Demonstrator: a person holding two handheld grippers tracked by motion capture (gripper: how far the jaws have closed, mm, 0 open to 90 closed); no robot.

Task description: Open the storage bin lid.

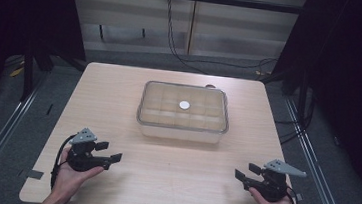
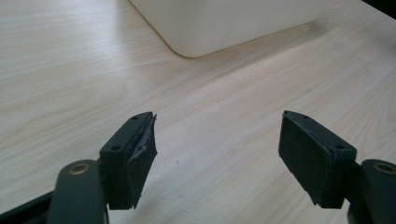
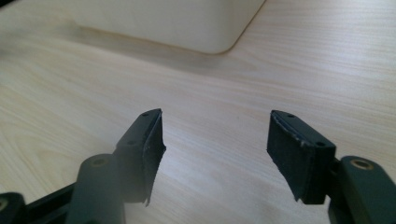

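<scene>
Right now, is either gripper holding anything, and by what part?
Nothing is held. The left gripper and right gripper both stand open over bare table, well short of the lidded box.

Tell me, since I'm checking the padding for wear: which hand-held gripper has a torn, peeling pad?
The left hand-held gripper: one pad is frayed and lifting. The right hand-held gripper looks less worn.
</scene>
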